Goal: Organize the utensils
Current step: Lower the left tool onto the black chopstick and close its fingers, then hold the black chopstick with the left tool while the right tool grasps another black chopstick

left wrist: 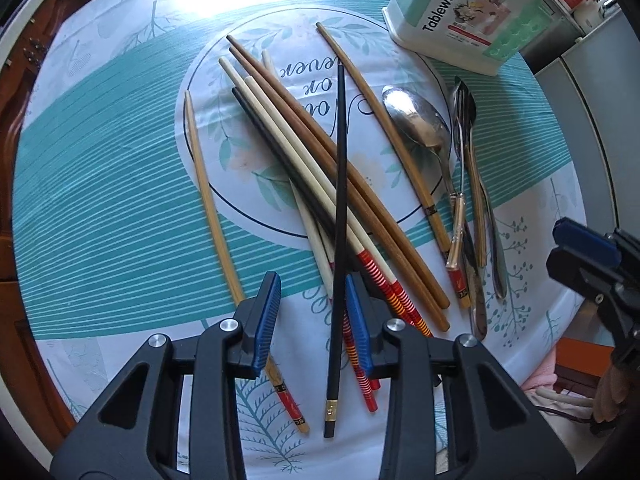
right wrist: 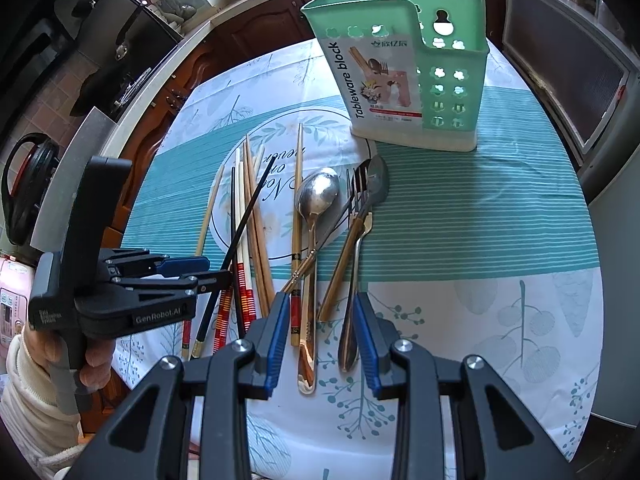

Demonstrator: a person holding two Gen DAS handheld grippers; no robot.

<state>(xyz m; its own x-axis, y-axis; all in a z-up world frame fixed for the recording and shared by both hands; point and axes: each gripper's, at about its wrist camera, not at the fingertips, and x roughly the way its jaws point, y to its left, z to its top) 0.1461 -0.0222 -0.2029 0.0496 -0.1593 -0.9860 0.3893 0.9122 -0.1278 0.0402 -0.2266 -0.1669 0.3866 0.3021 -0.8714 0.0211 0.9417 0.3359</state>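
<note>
A round table under a white and teal tablecloth with leaf prints and a printed circle of script fills both views. In the left wrist view a pile of chopsticks, brown, cream, black and red-striped, lies across the centre of the frame. The left gripper sits at lower centre with its blue-padded jaws wide apart; a black chopstick runs up between them, close to the right pad, though actual contact cannot be told. In the right wrist view this stick looks tilted, its far tip raised above the pile.

Right of the pile lie a steel spoon and, beside it, a fork and more cutlery bunched together. A green utensil holder labelled "Tableware block" stands upright at the upper centre of the right wrist view, beyond the cutlery.

The right gripper hovers at lower centre, jaws wide, empty, over the cutlery handles. Dark wooden cabinets and a grey appliance ring the table.
</note>
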